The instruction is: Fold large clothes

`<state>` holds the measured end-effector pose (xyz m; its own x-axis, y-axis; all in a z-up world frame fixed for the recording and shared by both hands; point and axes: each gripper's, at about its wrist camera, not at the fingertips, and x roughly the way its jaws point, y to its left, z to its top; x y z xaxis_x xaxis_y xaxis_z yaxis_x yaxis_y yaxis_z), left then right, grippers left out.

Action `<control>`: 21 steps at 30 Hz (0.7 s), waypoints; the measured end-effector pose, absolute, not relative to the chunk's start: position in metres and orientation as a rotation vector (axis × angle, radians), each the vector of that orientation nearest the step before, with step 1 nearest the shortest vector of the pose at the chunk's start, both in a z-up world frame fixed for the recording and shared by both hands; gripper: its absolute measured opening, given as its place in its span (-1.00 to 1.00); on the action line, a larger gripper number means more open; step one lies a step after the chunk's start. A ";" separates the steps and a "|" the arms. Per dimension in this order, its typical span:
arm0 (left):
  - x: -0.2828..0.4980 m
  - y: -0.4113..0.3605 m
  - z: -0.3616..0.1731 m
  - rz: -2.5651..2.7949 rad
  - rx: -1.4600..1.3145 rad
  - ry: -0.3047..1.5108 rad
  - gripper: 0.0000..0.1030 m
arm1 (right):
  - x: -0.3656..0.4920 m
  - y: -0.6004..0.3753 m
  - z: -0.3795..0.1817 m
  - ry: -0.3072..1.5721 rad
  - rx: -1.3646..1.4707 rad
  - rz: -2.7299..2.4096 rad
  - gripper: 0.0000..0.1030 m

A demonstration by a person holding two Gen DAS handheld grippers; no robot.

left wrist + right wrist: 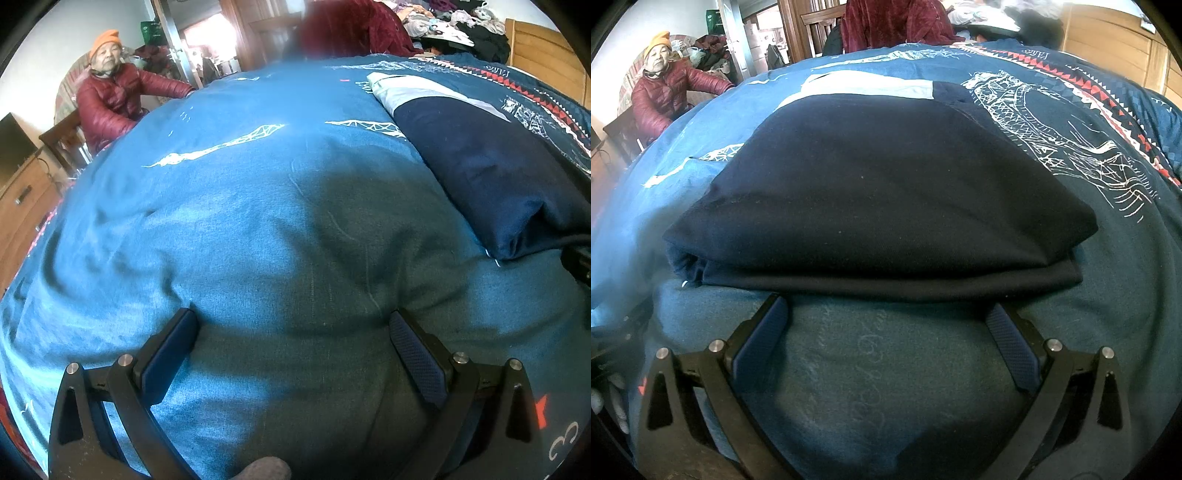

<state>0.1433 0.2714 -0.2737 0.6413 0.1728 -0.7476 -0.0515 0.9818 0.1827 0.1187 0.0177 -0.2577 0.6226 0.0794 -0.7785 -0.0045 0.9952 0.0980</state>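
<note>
- Your left gripper is spread wide, holding nothing; its blue pads rest just above the quilt, which fills the near ground.
- Your right gripper is also spread wide and grips nothing; its tips sit just beside the near edge of the garment, and whether they touch it cannot be told.
- The garment, dark navy, lies folded flat on the quilt straight ahead of your right gripper, its layered edge facing you and a loose corner bunched at the near left.
- In the left wrist view the same garment lies to the right, well apart from the left gripper's fingers.
- A pale panel of the garment shows at its far end.
- The quilt is teal blue with white line drawings, and a red and white triangle border runs along its far right.
- At the far left a person in a red padded jacket and an orange hat sits beside the bed, one hand on the quilt's edge.
- A wooden drawer unit stands at the left, nearer than the person.
- At the far side a dark red cloth hangs, with a heap of clothes to its right.
- A wooden headboard stands at the far right.
</note>
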 end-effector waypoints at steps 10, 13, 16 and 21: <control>0.139 0.275 -0.273 0.112 0.121 0.862 1.00 | 0.119 0.018 -0.258 0.898 0.090 0.049 1.00; 0.137 0.275 -0.274 0.106 0.111 0.858 1.00 | 0.119 0.017 -0.258 0.898 0.090 0.049 1.00; 0.137 0.276 -0.274 0.100 0.102 0.856 1.00 | 0.119 0.017 -0.258 0.898 0.090 0.049 1.00; 0.136 0.276 -0.274 0.098 0.096 0.854 1.00 | 0.119 0.017 -0.258 0.898 0.090 0.049 1.00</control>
<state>0.1358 0.2759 -0.2741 0.6529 0.1251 -0.7470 -0.0481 0.9911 0.1239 0.1189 0.0174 -0.2581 0.6225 0.0803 -0.7785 -0.0051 0.9951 0.0986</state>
